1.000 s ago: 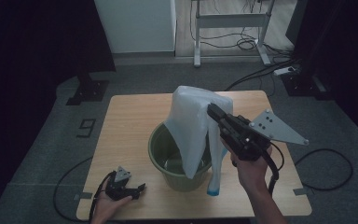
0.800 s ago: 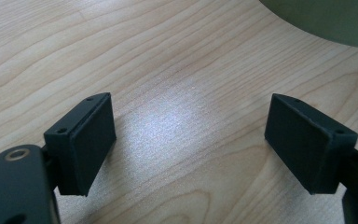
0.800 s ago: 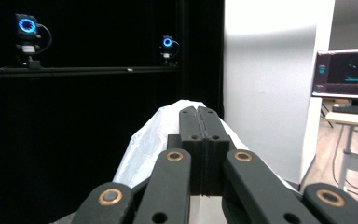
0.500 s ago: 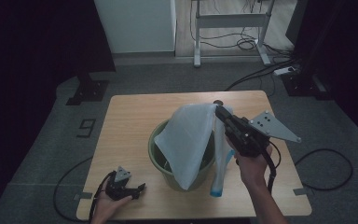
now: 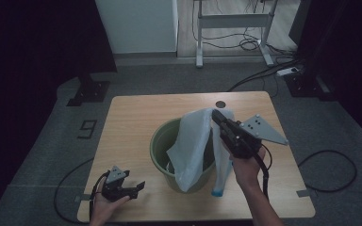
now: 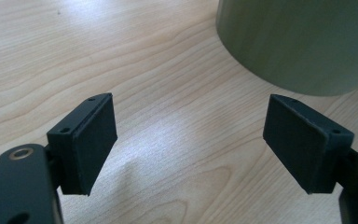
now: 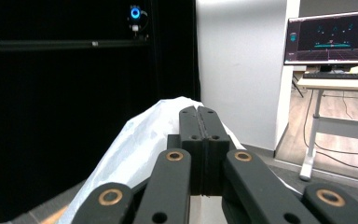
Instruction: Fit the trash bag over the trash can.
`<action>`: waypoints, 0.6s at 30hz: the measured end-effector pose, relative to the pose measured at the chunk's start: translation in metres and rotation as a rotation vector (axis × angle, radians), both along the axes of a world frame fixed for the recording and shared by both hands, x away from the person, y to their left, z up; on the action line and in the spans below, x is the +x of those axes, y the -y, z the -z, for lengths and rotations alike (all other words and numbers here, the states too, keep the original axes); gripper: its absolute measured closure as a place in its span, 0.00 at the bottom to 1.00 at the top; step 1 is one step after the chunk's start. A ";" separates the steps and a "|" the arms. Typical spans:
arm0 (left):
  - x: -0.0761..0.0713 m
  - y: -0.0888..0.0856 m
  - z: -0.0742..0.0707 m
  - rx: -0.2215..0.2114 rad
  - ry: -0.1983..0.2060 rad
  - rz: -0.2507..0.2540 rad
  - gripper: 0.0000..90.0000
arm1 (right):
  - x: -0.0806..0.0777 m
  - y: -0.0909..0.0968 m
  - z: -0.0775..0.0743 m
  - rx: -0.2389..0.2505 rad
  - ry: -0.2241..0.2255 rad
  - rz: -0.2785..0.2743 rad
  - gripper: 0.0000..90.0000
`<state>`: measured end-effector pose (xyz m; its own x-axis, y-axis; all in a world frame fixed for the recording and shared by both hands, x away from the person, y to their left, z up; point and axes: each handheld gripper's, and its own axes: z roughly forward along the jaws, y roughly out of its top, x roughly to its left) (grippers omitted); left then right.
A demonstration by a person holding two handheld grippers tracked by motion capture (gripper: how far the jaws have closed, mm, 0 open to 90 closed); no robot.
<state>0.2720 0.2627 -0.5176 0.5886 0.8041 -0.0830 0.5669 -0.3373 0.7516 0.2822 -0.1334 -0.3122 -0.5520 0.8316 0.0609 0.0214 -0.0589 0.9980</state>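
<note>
A green bucket (image 5: 162,143) stands in the middle of the wooden table (image 5: 132,113). A white plastic bag (image 5: 191,146) hangs over the bucket's right rim, part inside and part outside, with a blue bottom edge near the table. My right gripper (image 5: 215,114) is shut on the bag's top, held above the bucket's right side; its own view shows the jaws pressed together with the white bag (image 7: 135,144) draped below. My left gripper (image 5: 139,187) rests low at the table's front left, open, with bare wood between its pads (image 6: 91,140) and the bucket's wall (image 6: 298,42) ahead.
A round cable hole (image 5: 220,103) sits at the table's far edge. Behind the table are a white cabinet (image 5: 136,23) and a metal desk frame (image 5: 231,21) with cables on the floor. A monitor (image 7: 331,37) stands on a desk in the right gripper view.
My right gripper has lowered and moved slightly right with the bag, so the bag now sags lower over the bucket. The left gripper has stayed put.
</note>
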 end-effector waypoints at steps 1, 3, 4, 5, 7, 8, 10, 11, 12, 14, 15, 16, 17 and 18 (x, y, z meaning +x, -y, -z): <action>0.000 0.001 0.000 0.004 0.001 0.001 0.19 | 0.000 -0.002 0.003 -0.009 -0.002 0.004 0.99; -0.001 0.002 -0.002 0.007 0.004 0.003 0.19 | 0.005 -0.002 0.008 -0.018 -0.015 0.017 0.99; -0.002 0.003 -0.003 0.007 0.008 0.004 0.19 | 0.007 -0.002 0.010 -0.018 -0.020 0.027 0.99; -0.003 0.004 -0.007 0.002 0.018 0.006 0.19 | 0.009 -0.002 0.010 -0.022 -0.021 0.035 0.99; -0.006 0.004 -0.012 -0.011 0.030 0.011 0.19 | 0.015 -0.001 0.012 -0.022 -0.026 0.059 0.99; -0.007 0.004 -0.015 -0.019 0.037 0.012 0.19 | 0.016 0.000 0.013 -0.020 -0.029 0.064 0.99; -0.008 0.004 -0.019 -0.028 0.045 0.015 0.19 | 0.018 0.000 0.013 -0.019 -0.031 0.068 0.99; -0.012 0.004 -0.024 -0.033 0.056 0.018 0.20 | 0.020 0.001 0.012 -0.014 -0.029 0.078 0.99; -0.012 0.004 -0.024 -0.033 0.056 0.018 0.20 | 0.020 0.001 0.012 -0.012 -0.030 0.079 0.99; -0.018 0.004 -0.031 -0.041 0.067 0.022 0.21 | 0.020 0.001 0.011 -0.009 -0.027 0.082 0.99; -0.020 0.004 -0.034 -0.044 0.071 0.025 0.21 | 0.020 0.001 0.011 -0.009 -0.028 0.081 0.99; -0.024 0.005 -0.038 -0.051 0.077 0.027 0.21 | 0.020 0.001 0.011 -0.010 -0.028 0.079 0.99; -0.027 0.006 -0.042 -0.054 0.083 0.031 0.22 | 0.019 0.000 0.011 -0.011 -0.025 0.080 0.99; -0.029 0.007 -0.045 -0.057 0.088 0.033 0.22 | 0.018 0.000 0.011 -0.010 -0.024 0.077 0.99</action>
<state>0.2427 0.2557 -0.4722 0.6214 0.7799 -0.0751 0.4871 -0.3095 0.8166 0.3004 -0.1334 -0.3234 -0.4844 0.8724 0.0650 0.0415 -0.0513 0.9978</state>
